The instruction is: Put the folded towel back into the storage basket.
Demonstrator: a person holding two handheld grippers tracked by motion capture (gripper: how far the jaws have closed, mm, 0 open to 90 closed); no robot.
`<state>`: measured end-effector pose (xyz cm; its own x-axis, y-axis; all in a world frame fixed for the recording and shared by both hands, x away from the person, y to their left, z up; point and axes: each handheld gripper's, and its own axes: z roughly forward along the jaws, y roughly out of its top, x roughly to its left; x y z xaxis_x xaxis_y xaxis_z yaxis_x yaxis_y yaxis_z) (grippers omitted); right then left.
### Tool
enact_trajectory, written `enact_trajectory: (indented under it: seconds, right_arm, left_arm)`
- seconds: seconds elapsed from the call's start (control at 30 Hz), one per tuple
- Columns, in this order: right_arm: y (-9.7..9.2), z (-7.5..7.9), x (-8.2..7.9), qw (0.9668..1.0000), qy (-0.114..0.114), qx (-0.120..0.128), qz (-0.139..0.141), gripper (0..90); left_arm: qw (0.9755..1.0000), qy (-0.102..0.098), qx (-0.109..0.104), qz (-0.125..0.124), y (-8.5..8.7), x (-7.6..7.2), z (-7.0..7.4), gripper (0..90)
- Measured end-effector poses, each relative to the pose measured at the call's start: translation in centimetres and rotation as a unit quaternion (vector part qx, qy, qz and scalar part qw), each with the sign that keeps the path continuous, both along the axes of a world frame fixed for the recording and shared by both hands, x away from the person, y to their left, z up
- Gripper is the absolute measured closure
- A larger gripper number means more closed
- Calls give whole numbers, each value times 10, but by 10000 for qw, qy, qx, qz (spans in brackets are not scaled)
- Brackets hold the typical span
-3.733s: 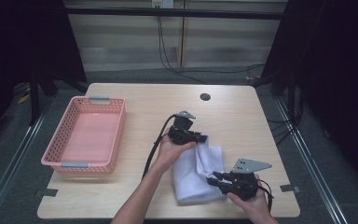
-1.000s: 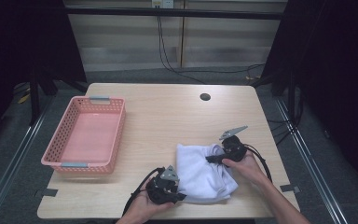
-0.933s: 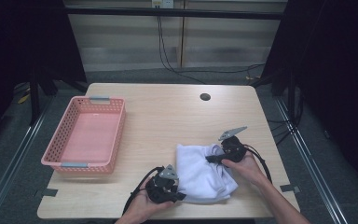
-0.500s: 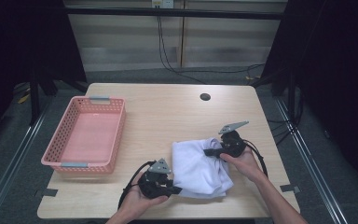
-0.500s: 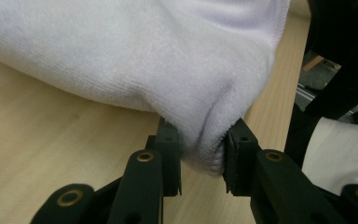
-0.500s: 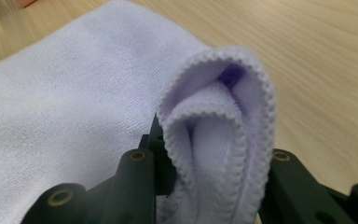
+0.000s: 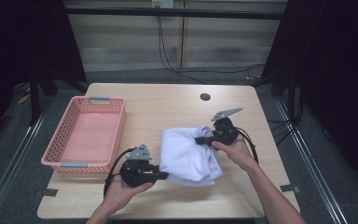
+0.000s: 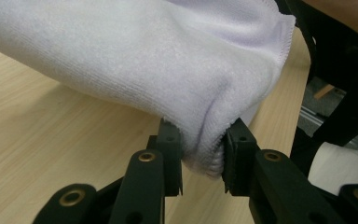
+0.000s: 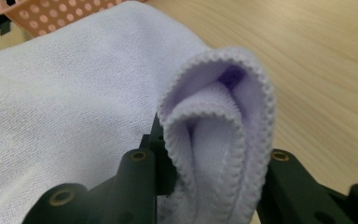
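Note:
A white towel (image 7: pixel 186 154) lies bunched on the right half of the wooden table (image 7: pixel 168 102), lifted at two edges. At the towel's near left edge my left gripper (image 7: pixel 161 175) is shut on it. In the left gripper view the black jaws of that gripper (image 8: pixel 203 156) pinch a fold of the towel (image 8: pixel 144 60) above the tabletop. My right gripper (image 7: pixel 200 140) is shut on the towel's far right edge. The right gripper view shows a doubled hem of the towel (image 9: pixel 74 93) squeezed in the right gripper (image 9: pixel 209 168).
An empty pink basket (image 7: pixel 84 135) stands at the table's left side, and its corner (image 9: pixel 51 14) is seen past the towel. A dark round hole (image 7: pixel 205 96) sits near the table's far edge. Black cables trail from both grippers.
Both grippers have risen with the towel's edges held in them. The left one has also shifted left, and the towel has lifted and bunched between them.

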<state>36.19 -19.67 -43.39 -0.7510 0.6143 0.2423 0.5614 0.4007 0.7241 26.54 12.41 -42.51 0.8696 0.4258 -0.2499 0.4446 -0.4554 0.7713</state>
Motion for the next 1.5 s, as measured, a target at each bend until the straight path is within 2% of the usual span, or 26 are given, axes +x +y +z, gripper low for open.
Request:
enact_trajectory:
  seconds: [0.07,0.33,0.43,0.5,0.63,0.73,0.87,0.93,1.0,1.07,1.1,1.17,1.2,1.23,1.33,1.5]
  right_arm:
    - [5,5,4,10000,-34,50,-4,682]
    - [22,17,17,9996,-158,235,78,682]
    - [27,20,23,9995,-136,254,90,683]
    - [30,19,27,9994,-103,305,116,684]
    - [35,21,34,9993,-46,337,141,685]
    - [40,24,39,9992,-72,362,149,686]
    - [44,32,45,9985,-154,494,154,686]
    - [47,34,47,9984,-186,501,159,686]
    - [53,37,49,9987,-189,447,185,686]
    - [58,41,53,9988,-215,362,234,686]
    - [60,43,54,9986,-228,418,238,686]
    - [66,46,57,9985,-247,422,264,686]
    - [69,49,59,9985,-258,394,284,686]
    - [73,51,61,9982,-286,428,295,687]
    - [86,59,65,9978,-331,457,359,687]
    - [116,73,73,9972,-419,366,494,688]
  left_arm:
    - [9999,28,-77,76,6,2,1,726]
    - [9996,-103,-162,222,23,8,12,727]
    - [9992,-64,-252,296,29,12,13,726]
    - [9992,-106,-183,331,32,14,15,725]
    - [9988,-153,-211,407,38,18,20,727]
    - [9985,-112,-274,452,42,22,22,729]
    - [9978,-204,-374,508,51,25,24,729]
    - [9974,-131,-452,544,55,27,25,730]
    - [9975,-159,-380,566,57,27,27,730]
    - [9973,-223,-397,575,60,27,31,730]
    - [9967,-223,-473,615,63,28,33,731]
    - [9967,-294,-380,647,67,28,37,731]
    - [9964,-323,-386,685,70,29,39,732]
    - [9959,-301,-480,711,74,29,40,732]
    - [9953,-340,-501,759,89,30,42,732]
    - [9919,-368,-672,1017,117,30,48,735]
